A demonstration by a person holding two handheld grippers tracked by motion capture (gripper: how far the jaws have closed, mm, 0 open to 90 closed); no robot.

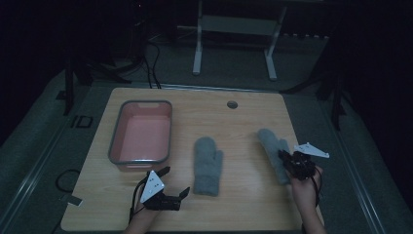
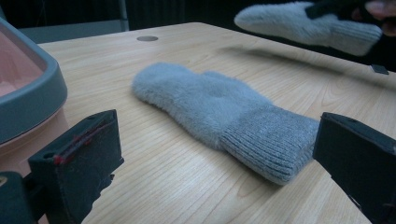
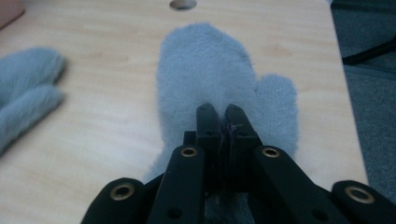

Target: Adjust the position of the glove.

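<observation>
Pink tub [image 1: 141, 134] with grey rim sits at the left of the bench [image 1: 243, 112], long side running away from the person.

Left tool [image 1: 174, 183] rests low near the front edge of the bench, just in front of the tub's near end. Jaws stand wide apart, nothing between them. In the left gripper view the two black jaws frame the cuff of a grey mitten [image 2: 219, 116], neither pad touching it.

That mitten [image 1: 208, 165] lies flat mid-bench, fingertips pointing away, thumb on its right side, ribbed cuff toward the person. Apart from the tub.

A round hole [image 1: 232, 104] shows in the bench top toward the far edge.

Second grey mitten [image 1: 273, 148] at the right of the bench, pinched in the right tool [image 1: 287, 163]. In the right gripper view the jaws are pressed together on the fleece near the cuff [image 3: 219, 74]. From the left gripper view this mitten [image 2: 308, 23] hangs clear of the wood, a shadow under it. Well apart from the first mitten.
</observation>
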